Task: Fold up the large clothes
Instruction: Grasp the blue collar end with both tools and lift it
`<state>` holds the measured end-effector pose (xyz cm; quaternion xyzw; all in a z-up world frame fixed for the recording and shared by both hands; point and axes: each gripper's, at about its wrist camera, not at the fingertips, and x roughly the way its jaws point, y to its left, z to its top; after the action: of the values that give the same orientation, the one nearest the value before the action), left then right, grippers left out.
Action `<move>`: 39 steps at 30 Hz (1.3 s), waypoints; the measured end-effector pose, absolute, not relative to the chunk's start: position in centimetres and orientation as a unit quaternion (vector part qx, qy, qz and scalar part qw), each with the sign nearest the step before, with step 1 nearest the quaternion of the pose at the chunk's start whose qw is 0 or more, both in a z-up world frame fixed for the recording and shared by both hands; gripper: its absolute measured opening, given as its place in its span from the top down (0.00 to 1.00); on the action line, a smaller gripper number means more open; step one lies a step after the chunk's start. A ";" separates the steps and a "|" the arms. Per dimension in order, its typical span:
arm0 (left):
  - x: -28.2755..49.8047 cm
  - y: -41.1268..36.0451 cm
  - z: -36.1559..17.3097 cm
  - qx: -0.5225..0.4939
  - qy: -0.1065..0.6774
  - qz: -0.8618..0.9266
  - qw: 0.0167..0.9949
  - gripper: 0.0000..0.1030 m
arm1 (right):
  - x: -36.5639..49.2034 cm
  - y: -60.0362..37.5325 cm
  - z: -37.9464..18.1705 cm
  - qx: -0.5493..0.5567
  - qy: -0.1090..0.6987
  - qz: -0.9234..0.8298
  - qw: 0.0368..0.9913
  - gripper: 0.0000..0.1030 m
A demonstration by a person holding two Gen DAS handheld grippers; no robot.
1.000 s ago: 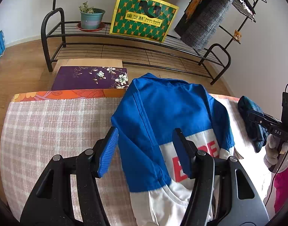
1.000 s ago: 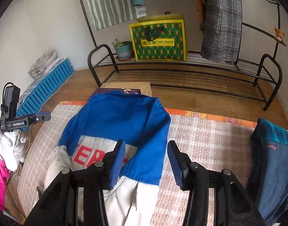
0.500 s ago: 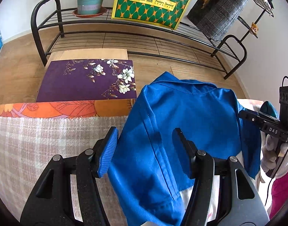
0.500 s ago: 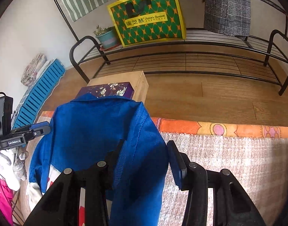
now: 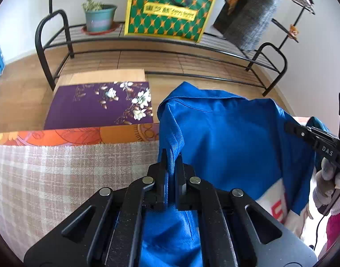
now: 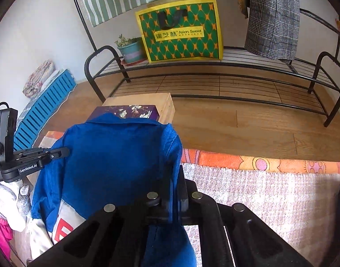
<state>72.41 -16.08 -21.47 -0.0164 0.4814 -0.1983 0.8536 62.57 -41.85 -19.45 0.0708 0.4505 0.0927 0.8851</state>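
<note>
Left wrist view. My left gripper [image 5: 171, 155] is clamped on the left edge of the blue jacket [image 5: 225, 138]; the fabric fold runs up between the two closed fingers [image 5: 163, 166]. The jacket's blue panel spreads ahead and to the right of this gripper, its collar edge at the far side. Its white lower part with red lettering [image 5: 278, 209] shows to the right, near the frame edge. Left of the gripper lies the checked pink-and-white cloth [image 5: 47, 178], bordered on its far side by an orange patterned strip [image 5: 81, 134]. Beyond that strip sits a purple floral box [image 5: 98, 106] on a wooden box. My right gripper [image 5: 290, 127] appears at the far right, its tip at the jacket's right edge, carried by a gloved hand [image 5: 330, 184]. A black metal rack [image 5: 161, 44] stands ahead, holding a potted plant [image 5: 99, 15] and a green-and-yellow bag [image 5: 170, 11].

Right wrist view. My right gripper [image 6: 175, 175] is closed on the jacket's [image 6: 107, 155] right edge; blue fabric passes between the fingers and hangs over them. The jacket extends ahead and to the left of this gripper. The left gripper [image 6: 65, 151] meets the jacket's opposite edge at the far left. The checked cloth [image 6: 270, 195] lies to the right. The rack [image 6: 214, 75] and bag [image 6: 181, 31] stand ahead; a blue slatted crate [image 6: 43, 109] lies ahead-left.
</note>
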 end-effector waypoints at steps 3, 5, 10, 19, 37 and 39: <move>70.5 -15.9 -19.4 -0.018 0.465 -0.211 0.860 0.99 | 61.3 -41.8 -17.5 0.072 0.432 0.095 0.894 1.00; 69.1 -15.7 -17.9 -0.021 0.456 -0.219 0.863 0.99 | 60.4 -41.9 -16.1 0.077 0.419 0.098 0.899 1.00; 65.1 -14.4 -14.2 -0.042 0.433 -0.223 0.872 1.00 | 56.4 -42.1 -12.6 0.080 0.394 0.107 0.909 1.00; 54.2 -11.9 -7.1 -0.063 0.394 -0.247 0.883 1.00 | 46.0 -41.5 -6.6 0.079 0.372 0.114 0.918 1.00; 31.9 -8.8 -12.8 -0.067 0.435 -0.256 0.861 1.00 | 22.9 -37.0 -10.3 0.047 0.411 0.128 0.901 1.00; 30.6 -8.3 -14.5 -0.067 0.450 -0.252 0.854 1.00 | 21.3 -37.1 -12.1 0.051 0.426 0.130 0.894 1.00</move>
<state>30.60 -8.26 -14.55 -0.0669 0.4505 -0.2522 0.8538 21.27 -37.07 -12.14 0.0506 0.4256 0.1297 0.8941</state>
